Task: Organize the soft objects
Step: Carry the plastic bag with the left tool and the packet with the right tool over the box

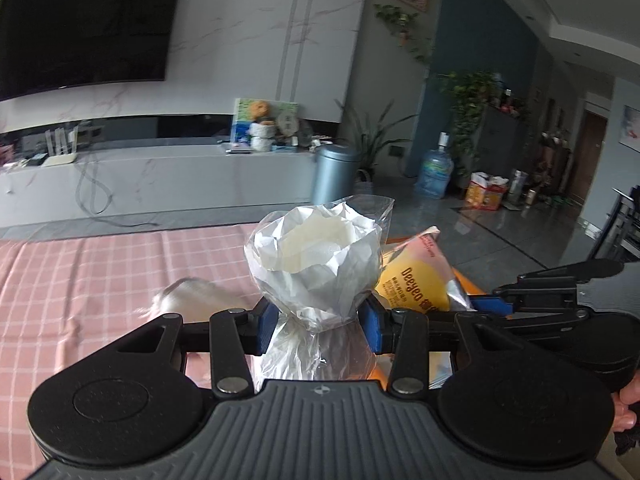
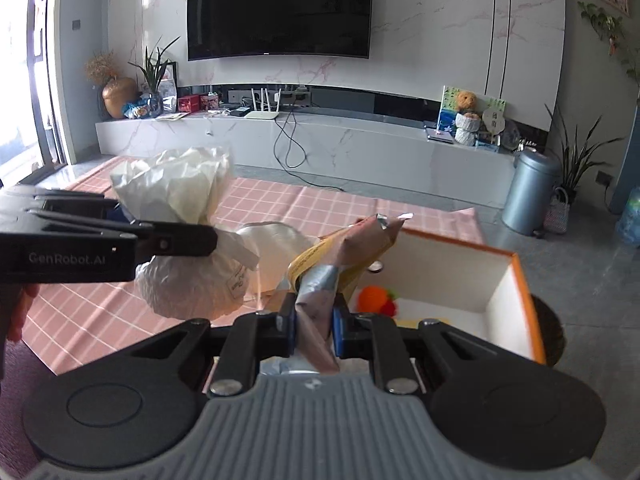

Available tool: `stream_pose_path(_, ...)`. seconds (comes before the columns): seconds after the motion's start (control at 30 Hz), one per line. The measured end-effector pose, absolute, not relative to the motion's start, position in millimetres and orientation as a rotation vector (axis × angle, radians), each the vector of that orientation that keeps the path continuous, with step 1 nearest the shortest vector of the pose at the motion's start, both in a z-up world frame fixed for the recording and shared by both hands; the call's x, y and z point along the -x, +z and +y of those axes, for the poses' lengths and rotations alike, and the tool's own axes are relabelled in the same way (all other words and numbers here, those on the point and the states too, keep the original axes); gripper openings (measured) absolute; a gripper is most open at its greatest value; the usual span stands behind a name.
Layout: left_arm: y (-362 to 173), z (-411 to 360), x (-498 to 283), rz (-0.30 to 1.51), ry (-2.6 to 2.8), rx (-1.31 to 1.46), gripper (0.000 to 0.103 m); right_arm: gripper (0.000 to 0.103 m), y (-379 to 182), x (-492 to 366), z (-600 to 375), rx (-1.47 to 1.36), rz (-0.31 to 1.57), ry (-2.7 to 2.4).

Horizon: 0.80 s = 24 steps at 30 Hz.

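Holding two wrapped soft items aloft above the pink checked cloth [image 2: 280, 204]:

- Left gripper [image 1: 318, 326]: jaws partly closed, pinching the cinched neck of a white paper-wrapped bundle in clear film [image 1: 316, 252]. Bundle upright above the pads, loose film trailing below.
- Right gripper [image 2: 314, 326]: jaws nearly closed on the twisted end of a yellow snack packet [image 2: 340, 248]. Packet tilts away towards the box.
- Open box [image 2: 496, 304], white inside, orange rim, near right. An orange plush toy [image 2: 374, 298] lies in it.
- White fluffy item [image 1: 188, 296] on the cloth, left, blurred.

Risks, as judged: slick film may slide from the left pads; the packet, held by its tail alone, may swing and catch the box rim; the two loads hang close and may collide.
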<state>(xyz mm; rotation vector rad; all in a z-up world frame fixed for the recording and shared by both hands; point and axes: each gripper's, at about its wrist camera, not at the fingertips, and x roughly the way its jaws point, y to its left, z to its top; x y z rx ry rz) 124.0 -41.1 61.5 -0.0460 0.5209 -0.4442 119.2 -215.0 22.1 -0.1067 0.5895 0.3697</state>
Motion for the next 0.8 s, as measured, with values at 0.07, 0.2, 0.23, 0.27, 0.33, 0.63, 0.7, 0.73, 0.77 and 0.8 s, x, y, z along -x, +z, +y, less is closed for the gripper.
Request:
stream_pose_path(0.07, 63.7, -55.7, -135.0, 0.528, -0.486, 0.036, 0.049, 0.015, 27.1, -124.1, -227.2, 0.139, 0.588, 0.364)
stream_pose_path(0.2, 63.2, -80.1, -162.0, 0.555, -0.565, 0.024, 0.049, 0.015, 32.1, -140.2, -253.2, 0.186, 0.613, 0.369)
stream_pose_path(0.23, 61.8, -86.6, -170.8, 0.565, -0.586, 0.018, 0.049, 0.015, 31.3, -146.1, -260.4, 0.189, 0.628, 0.377)
stream_pose_path(0.27, 60.0, -92.1, -178.4, 0.58, -0.602, 0.012, 0.049, 0.015, 30.3, -152.5, -268.5, 0.189, 0.643, 0.382)
stream_pose_path(0.33, 54.0, -102.0, -194.2, 0.619, -0.621, 0.0, 0.049, 0.015, 26.4, -164.7, -282.0, 0.193, 0.67, 0.375)
stream_pose_path(0.63, 18.9, -153.4, -238.4, 0.724, -0.649, -0.175, 0.049, 0.015, -2.2, -222.4, -313.8, 0.269, 0.745, 0.319)
stream_pose_path(0.7, 7.6, -162.3, -246.2, 0.762, -0.666, -0.214, 0.049, 0.015, -11.5, -236.6, -317.1, 0.281, 0.773, 0.329)
stream_pose_path(0.73, 2.4, -165.6, -250.0, 0.776, -0.668, -0.233, 0.049, 0.015, -15.5, -241.7, -317.3, 0.29, 0.784, 0.332)
stream_pose_path(0.77, -2.6, -167.3, -251.9, 0.789, -0.67, -0.253, 0.049, 0.015, -21.5, -242.8, -318.2, 0.303, 0.796, 0.336)
stream_pose_path(0.8, -6.7, -169.7, -253.8, 0.8, -0.671, -0.273, 0.049, 0.015, -27.1, -248.2, -317.3, 0.316, 0.808, 0.342)
